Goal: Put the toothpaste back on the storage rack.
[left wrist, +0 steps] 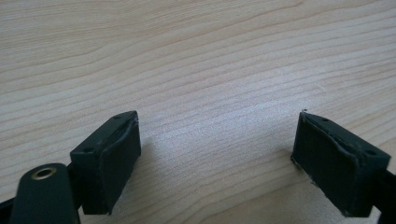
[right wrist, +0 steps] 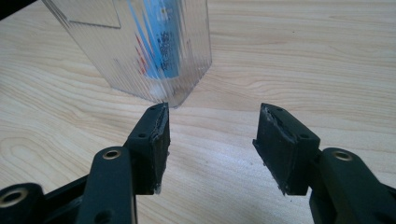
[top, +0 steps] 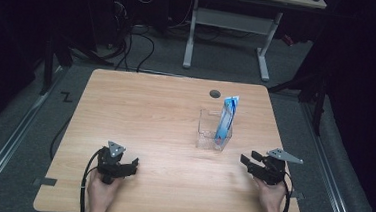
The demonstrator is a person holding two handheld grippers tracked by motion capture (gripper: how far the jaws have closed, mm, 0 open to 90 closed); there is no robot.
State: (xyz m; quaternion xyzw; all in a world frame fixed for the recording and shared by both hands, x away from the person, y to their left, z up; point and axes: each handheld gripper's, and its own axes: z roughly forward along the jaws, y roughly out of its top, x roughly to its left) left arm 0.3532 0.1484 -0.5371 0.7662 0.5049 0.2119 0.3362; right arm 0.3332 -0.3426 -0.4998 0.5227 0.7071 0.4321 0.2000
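- Both hand-held grippers rest low on the wooden table, near its front edge: the left gripper at the person's left, the right gripper at the person's right, each with jaws spread wide and nothing between them.
- Standing on the right half of the table is a clear plastic container, rectangular and upright, well apart from the left gripper and nearer to the right one.
- Inside the container a blue-and-white tube stands on end, leaning against its right wall, its top rising above the rim.
- Seen along the right gripper's jaws, the container sits just ahead and to one side, its near corner close to one fingertip but apparently not touching.
- By the look of it the work is at its approach stage: neither tool has closed on anything.
- A grasp of the tube would likely call for the right gripper to rise, line up over the exposed top and close gently without tipping the light container.
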